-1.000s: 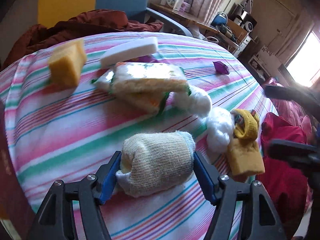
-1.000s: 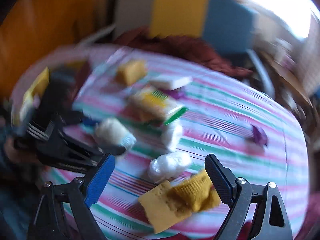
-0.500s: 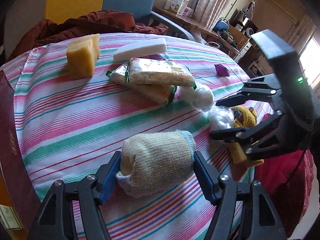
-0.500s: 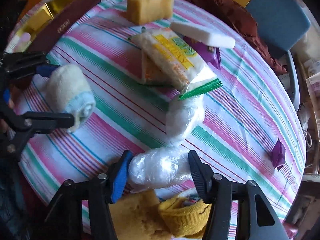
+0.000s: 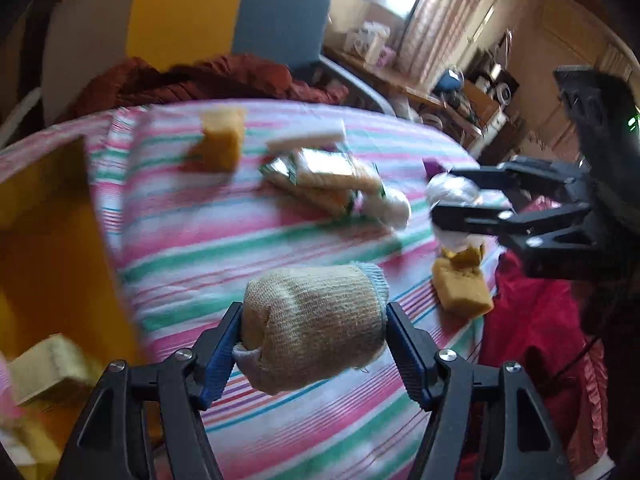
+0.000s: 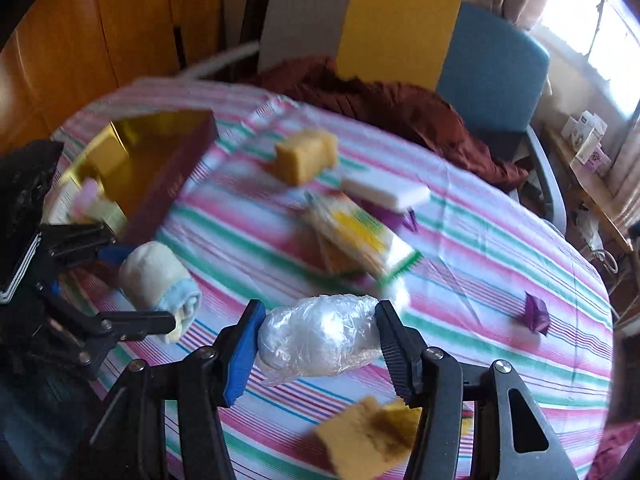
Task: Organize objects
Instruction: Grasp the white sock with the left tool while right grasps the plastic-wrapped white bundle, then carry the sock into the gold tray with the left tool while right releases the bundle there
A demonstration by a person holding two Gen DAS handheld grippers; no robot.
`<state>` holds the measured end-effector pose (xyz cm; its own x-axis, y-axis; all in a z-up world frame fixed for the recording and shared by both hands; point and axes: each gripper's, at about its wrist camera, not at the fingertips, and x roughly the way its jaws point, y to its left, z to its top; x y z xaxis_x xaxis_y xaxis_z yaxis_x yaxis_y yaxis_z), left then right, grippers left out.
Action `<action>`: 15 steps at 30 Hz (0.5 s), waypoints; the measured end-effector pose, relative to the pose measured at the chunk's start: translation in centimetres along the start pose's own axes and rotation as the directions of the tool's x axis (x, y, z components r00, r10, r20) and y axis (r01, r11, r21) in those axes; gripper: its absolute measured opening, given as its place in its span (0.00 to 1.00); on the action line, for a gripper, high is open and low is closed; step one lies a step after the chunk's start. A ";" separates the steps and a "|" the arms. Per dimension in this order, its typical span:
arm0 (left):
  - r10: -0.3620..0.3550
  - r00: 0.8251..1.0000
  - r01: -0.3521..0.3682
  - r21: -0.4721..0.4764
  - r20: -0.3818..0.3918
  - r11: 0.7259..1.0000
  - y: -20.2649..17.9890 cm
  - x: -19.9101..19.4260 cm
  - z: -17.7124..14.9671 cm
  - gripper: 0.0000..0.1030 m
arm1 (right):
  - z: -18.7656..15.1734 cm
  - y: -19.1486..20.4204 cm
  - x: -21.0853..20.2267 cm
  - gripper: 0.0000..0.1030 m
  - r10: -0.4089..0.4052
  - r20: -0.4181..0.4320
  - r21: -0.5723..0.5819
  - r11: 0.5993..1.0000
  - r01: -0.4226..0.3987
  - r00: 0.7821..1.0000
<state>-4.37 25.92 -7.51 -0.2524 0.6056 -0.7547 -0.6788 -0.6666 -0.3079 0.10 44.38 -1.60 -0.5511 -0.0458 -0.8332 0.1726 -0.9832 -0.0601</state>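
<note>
since half a second before, the right gripper (image 6: 318, 338) had lifted the plastic-wrapped bundle (image 6: 320, 338) off the striped tablecloth (image 6: 480, 280), while the left gripper (image 5: 314, 328) carried its clamped rolled sock (image 5: 314, 320) toward the gold-lined box (image 6: 160, 168), so sorting seemed underway.

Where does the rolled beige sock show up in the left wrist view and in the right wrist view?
Left wrist view: the rolled beige sock sits low in the centre, clamped in the left claw.
Right wrist view: it shows at the left edge, held between that same claw's fingers, in front of the gold-lined box.
Shared landmark: the yellow sponge block on the striped tablecloth.
</note>
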 end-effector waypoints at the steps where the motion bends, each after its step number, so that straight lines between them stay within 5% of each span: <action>1: 0.008 1.000 -0.008 -0.010 0.014 1.000 0.3 -0.7 0.0 0.68 | 0.6 0.5 0.2 0.55 0.010 0.013 0.007 1.000 -0.010 1.000; 15: 0.221 0.961 -0.170 -0.274 0.166 0.947 12.7 -11.5 -1.3 0.68 | 7.7 12.0 2.7 0.56 0.190 0.095 -0.024 0.982 -0.188 0.977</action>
<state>-9.16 9.93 -3.44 -0.5073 0.5071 -0.6968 -0.4105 -0.8531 -0.3220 -5.59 31.07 -0.39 -0.5830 -0.2479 -0.7737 0.2927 -0.9525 0.0846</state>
